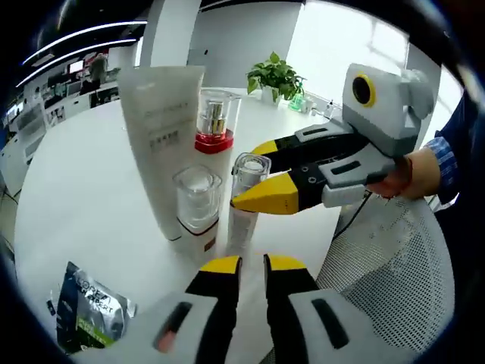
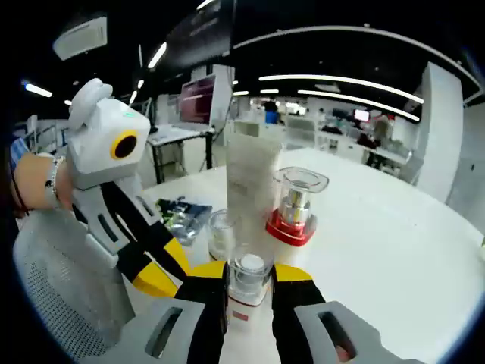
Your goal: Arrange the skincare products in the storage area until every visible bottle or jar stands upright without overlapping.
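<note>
The left gripper (image 1: 252, 267) hung over the near edge of the round white tabletop (image 1: 83, 182), its black, yellow-tipped jaws close together with only a thin gap and nothing between them. Beyond it the skincare products stood upright in a tight cluster near that edge: a tall white squeeze tube (image 1: 161, 129) with faint grey print too blurred to read, a clear-capped pump bottle (image 1: 214, 125) with a gold inner stem and a red collar, a short bottle (image 1: 197, 205) with a clear faceted cap and a red band near its base, and a slim bottle (image 1: 246, 193) with a clear cap. From the right of the left gripper view came the right gripper (image 1: 265, 178), a hand behind it, its yellow tips standing on either side of the slim bottle's cap. That view also showed a dark foil sachet (image 1: 91, 307) with green and white lettering I could not read, lying flat toward the near left edge, a potted green plant (image 1: 276, 76) at the far edge, and a white mesh chair back (image 1: 386, 258) beside the table. The right gripper view showed the right gripper's jaws touching both sides of the slim bottle, closed on it. There the left gripper rose at the left, and the tube, pump bottle and short bottle stood just behind, with office desks and monitors (image 2: 193, 98) far off.
</note>
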Motion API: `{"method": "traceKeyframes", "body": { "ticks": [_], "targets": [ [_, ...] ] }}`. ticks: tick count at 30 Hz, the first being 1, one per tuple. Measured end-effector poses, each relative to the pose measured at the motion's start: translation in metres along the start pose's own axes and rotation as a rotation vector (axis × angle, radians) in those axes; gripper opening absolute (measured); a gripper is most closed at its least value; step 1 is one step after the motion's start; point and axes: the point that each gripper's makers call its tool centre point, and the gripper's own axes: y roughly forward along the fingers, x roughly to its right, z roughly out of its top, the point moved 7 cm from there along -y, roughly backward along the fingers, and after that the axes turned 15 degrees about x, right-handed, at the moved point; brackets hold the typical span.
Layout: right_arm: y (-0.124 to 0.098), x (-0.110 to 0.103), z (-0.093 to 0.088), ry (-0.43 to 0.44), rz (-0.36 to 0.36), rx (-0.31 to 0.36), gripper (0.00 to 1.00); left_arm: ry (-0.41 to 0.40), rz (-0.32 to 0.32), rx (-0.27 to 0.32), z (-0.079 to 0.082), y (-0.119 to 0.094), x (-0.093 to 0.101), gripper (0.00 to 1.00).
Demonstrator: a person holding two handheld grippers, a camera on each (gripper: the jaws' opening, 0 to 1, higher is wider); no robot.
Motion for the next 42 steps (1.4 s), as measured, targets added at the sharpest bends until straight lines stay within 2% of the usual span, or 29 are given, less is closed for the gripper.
{"method": "traceKeyframes", "body": {
  "ticks": [6, 8, 12, 16, 19, 21, 23, 25, 26, 29, 34, 37, 42],
  "targets": [
    [-0.001, 0.005, -0.001, 0.023, -0.007, 0.023, 0.17, 0.009, 0.015, -0.003, -0.001, -0.001, -0.002, 0.15],
    [-0.002, 0.005, -0.003, 0.043, 0.007, 0.008, 0.19, 0.015, 0.017, -0.007, -0.001, -0.001, -0.002, 0.16],
    [-0.004, 0.003, -0.007, 0.063, 0.049, -0.012, 0.32, 0.025, 0.019, -0.024, -0.004, 0.000, -0.002, 0.16],
    [-0.013, 0.007, -0.014, 0.043, 0.100, -0.060, 0.34, 0.046, 0.031, -0.054, -0.008, 0.000, -0.004, 0.17],
    [-0.018, 0.015, -0.021, 0.034, 0.117, -0.096, 0.30, 0.078, 0.058, -0.064, -0.009, -0.001, -0.009, 0.19],
    [-0.018, 0.019, -0.028, 0.002, 0.120, -0.148, 0.26, 0.082, 0.079, -0.062, -0.008, -0.001, -0.013, 0.19],
    [-0.017, 0.017, -0.030, 0.002, 0.133, -0.155, 0.22, 0.109, 0.107, -0.060, -0.006, -0.001, -0.019, 0.20],
    [-0.016, 0.012, -0.031, -0.015, 0.164, -0.164, 0.24, 0.110, 0.115, -0.058, -0.006, 0.001, -0.024, 0.21],
    [-0.015, 0.012, -0.032, -0.023, 0.157, -0.168, 0.24, 0.102, 0.120, -0.061, -0.006, 0.002, -0.026, 0.21],
    [-0.011, 0.009, -0.034, -0.032, 0.159, -0.172, 0.12, 0.091, 0.139, -0.071, -0.004, 0.004, -0.034, 0.21],
    [-0.004, 0.005, -0.035, -0.083, 0.142, -0.184, 0.04, 0.094, 0.147, -0.082, -0.001, 0.008, -0.038, 0.23],
    [-0.002, 0.005, -0.034, -0.090, 0.135, -0.177, 0.03, 0.102, 0.148, -0.074, 0.004, 0.011, -0.039, 0.23],
    [-0.001, 0.007, -0.035, -0.100, 0.129, -0.176, 0.03, 0.115, 0.152, -0.067, 0.002, 0.016, -0.038, 0.21]
  ]
}}
